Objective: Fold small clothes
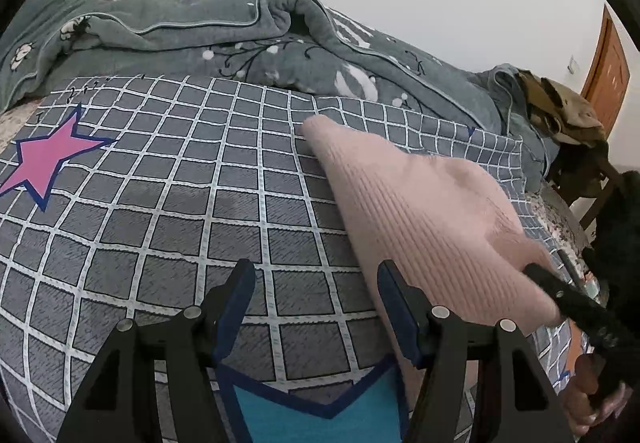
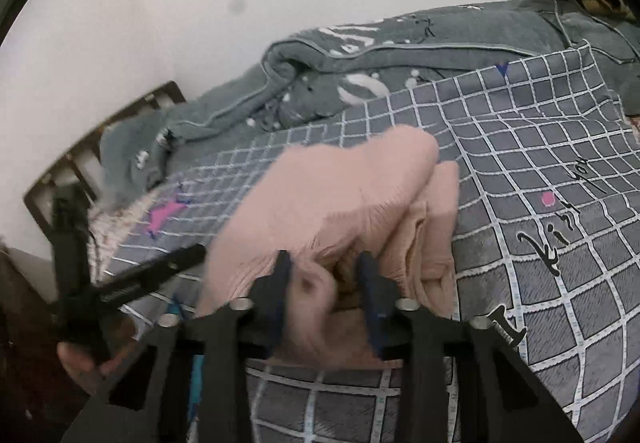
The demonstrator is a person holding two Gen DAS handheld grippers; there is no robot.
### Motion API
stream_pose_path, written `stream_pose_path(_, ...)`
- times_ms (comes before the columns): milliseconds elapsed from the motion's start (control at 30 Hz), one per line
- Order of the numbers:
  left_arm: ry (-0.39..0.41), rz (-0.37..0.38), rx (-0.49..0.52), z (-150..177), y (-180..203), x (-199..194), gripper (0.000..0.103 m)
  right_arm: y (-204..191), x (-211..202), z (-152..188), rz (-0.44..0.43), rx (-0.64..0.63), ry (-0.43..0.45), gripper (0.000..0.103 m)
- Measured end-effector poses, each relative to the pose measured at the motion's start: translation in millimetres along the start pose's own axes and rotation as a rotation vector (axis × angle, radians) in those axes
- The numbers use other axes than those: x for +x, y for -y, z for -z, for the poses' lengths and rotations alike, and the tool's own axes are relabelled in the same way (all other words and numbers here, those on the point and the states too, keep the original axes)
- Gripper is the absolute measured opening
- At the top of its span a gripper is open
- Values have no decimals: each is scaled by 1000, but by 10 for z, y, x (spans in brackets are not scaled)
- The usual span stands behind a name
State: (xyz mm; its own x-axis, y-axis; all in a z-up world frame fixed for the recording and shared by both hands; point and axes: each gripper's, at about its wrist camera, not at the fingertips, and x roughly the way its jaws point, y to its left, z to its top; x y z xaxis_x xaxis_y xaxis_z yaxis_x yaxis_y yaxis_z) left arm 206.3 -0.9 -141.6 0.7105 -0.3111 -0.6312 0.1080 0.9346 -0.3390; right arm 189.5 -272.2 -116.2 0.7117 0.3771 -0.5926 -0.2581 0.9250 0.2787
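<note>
The bed's grey checked sheet with white grid lines carries the task's thing: a pink ribbed knit garment, lying right of centre, its near end raised. A fold looks under way. The right tool has bunched pink knit between its blue fingers; blur hides whether it grips. The left tool hovers wide open, empty, just left of the garment. Next, probably, it takes the near edge. Sleeves and outline are hidden.
</note>
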Motion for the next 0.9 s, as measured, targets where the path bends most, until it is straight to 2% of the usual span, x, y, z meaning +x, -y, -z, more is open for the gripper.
stream_pose_path(67,12,27,-20,0,-23,-37,61,-36,-80,2,28,-109,27,6)
stream_pose_path(100,14,48,-35,-15,-34,-46,61,8,-234,-20,48,-130,91,5)
stream_pose_path(167,16,81,-57,-4,-54,-60,61,265,-428,-66,9,-52,125,5)
stream_pose_path(233,8,107,-71,-2,-49,-41,62,446,-385,-54,48,-11,83,5)
stream_pose_path(333,-1,101,-64,-3,-16,0,62,533,19,112,101,-43,-128,5)
stream_pose_path(433,6,102,-68,-15,-12,5,62,431,-82,125,104,-108,-87,10)
stream_pose_path(467,10,105,-71,-21,-13,2,62,421,-168,100,81,-113,-60,18)
stream_pose_path(500,14,105,-74,-28,-13,4,62,423,-209,81,68,-107,-42,33)
stream_pose_path(567,17,99,-72,-41,-11,20,62,464,-293,13,34,-65,10,44)
stream_pose_path(767,19,97,-92,-86,-41,71,62,443,32,-278,19,5,17,44)
stream_pose_path(833,10,110,-103,-87,-54,87,62,442,252,-359,72,22,-22,44)
stream_pose_path(867,8,111,-103,-87,-54,90,62,447,318,-357,99,22,-34,39)
stream_pose_path(900,6,111,-101,-87,-53,95,62,444,300,-342,108,11,-12,17)
